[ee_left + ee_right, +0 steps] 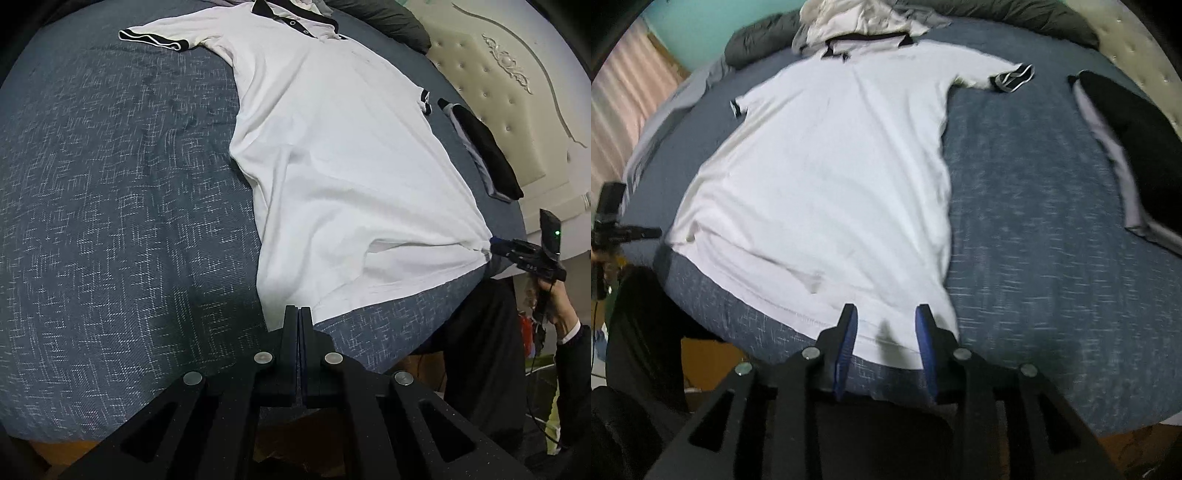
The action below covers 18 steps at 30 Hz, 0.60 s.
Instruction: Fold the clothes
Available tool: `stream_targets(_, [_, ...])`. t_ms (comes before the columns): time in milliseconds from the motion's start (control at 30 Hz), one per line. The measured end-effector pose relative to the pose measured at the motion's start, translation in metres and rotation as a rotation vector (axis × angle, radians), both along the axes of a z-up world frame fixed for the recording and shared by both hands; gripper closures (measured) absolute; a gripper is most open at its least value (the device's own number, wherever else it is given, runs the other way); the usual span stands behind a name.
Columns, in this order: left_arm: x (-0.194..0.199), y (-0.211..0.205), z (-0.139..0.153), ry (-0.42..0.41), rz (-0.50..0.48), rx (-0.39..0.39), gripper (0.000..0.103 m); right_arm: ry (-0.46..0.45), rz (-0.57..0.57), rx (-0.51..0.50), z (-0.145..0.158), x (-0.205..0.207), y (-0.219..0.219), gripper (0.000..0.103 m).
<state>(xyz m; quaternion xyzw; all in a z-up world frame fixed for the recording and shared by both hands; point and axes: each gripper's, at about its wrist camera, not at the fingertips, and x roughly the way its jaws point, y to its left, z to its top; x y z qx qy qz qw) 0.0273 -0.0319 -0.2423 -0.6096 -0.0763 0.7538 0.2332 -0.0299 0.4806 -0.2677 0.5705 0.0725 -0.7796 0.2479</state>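
A white polo shirt [332,166] [831,184] with black collar and sleeve trim lies spread flat, front up, on a blue-grey bed [110,221] [1034,221]. Its hem is at the near edge of the bed. My left gripper [298,310] [659,232] is shut, its tips overlapping the hem at the shirt's left bottom corner. My right gripper [886,308] [493,245] is open at the other bottom corner. Its blue pads [925,328] stand apart on either side of the hem. The right wrist view is blurred.
A folded black garment with a grey stripe [484,151] [1137,140] lies right of the shirt, near the cream tufted headboard [498,74]. A dark pillow [388,18] and loose clothes [857,18] sit beyond the collar. A person's hand [557,302] holds the right gripper.
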Motion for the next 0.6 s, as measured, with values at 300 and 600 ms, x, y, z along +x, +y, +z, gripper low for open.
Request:
stream_targets(300, [-0.003, -0.011, 0.000, -0.001, 0.018, 0.003, 0.103, -0.060, -0.003, 0.028, -0.022, -0.004, 0.002, 0.095])
stream_targets(600, [-0.004, -0.010, 0.003, 0.001, 0.016, 0.019, 0.103, -0.016, -0.056, -0.120, 0.007, 0.005, 0.029, 0.101])
